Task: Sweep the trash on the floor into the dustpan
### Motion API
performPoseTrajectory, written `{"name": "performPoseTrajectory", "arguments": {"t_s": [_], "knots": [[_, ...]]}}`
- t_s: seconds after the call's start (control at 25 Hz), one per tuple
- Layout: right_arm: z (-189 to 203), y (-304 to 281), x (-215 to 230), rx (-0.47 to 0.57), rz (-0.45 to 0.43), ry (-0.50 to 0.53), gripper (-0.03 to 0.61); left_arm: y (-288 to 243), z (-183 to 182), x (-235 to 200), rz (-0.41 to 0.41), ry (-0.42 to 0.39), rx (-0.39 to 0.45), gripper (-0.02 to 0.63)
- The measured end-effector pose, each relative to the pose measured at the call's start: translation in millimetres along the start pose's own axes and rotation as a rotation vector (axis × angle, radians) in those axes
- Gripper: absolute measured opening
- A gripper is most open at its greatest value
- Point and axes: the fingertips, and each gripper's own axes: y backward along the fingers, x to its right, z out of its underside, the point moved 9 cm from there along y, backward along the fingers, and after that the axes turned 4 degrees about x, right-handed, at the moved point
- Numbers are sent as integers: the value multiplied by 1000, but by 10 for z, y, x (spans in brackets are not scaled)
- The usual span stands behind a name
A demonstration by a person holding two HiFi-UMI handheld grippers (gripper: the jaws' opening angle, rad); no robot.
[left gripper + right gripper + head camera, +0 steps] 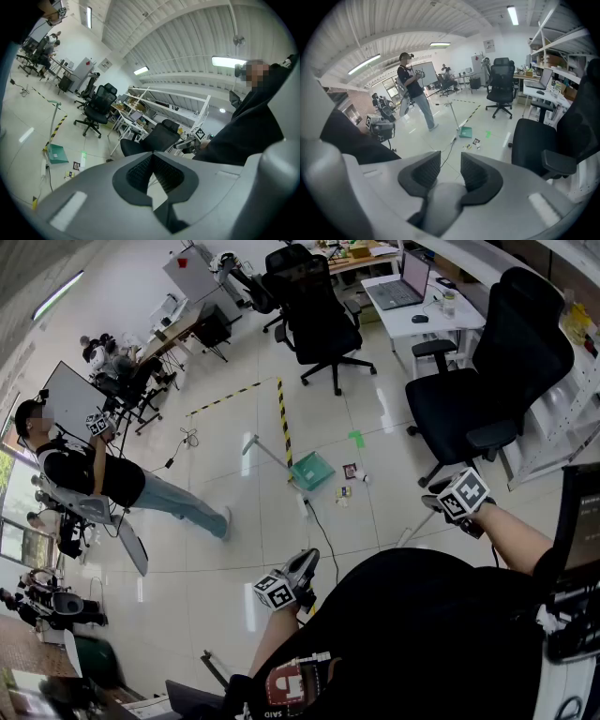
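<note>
Head view: you sit over a pale tiled floor [225, 540], a gripper in each hand, both held near your body and well apart from the work.

Your left gripper [302, 570] has its jaws brought together at the tips, with nothing between them; the left gripper view [151, 157] shows the ribbed pads meeting. Your right gripper [433, 498] has its jaws a narrow gap apart and empty; in the right gripper view [451, 164] bare floor shows through the gap. The marker cubes carry black-and-white square patterns only, no letters.

The green dustpan [314, 472] rests on the floor far ahead of you, near the middle of the room, its long pale handle [267, 454] leaning away to the left. The trash [349, 471], a few small scraps, lies just right of the dustpan and on its near side; any print on the scraps is too small to read.

A yellow-and-black tape line [283, 418] runs away beyond the dustpan, and a black cable [317, 521] trails from it towards you.

A black office chair [469, 399] stands at the right, with an open laptop [401, 285] on the far desk; no brand is legible. Another person [94, 470] stands at the far left.
</note>
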Motion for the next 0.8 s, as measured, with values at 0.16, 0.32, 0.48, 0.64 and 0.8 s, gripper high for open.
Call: {"name": "performPoseTrajectory", "arguments": {"t_s": [0.16,0.32,0.48,0.64,0.8], "knots": [[-169,23,198,32,3,0,132,-188,-43,95,-6,-3,-13,0],[-392,-76,354,52,14,-13,132,-278,-63,-26,7,-2,-21,0],[-748,-293,473,64,24,-33,132,-363,-144,-410,25,25,-9,0],[-1240,-664,562,69,30,-56,132,-558,-319,-1041,71,59,-15,0],[-1851,-1184,660,60,66,-87,132,-777,-630,-1917,134,77,-44,0]]}}
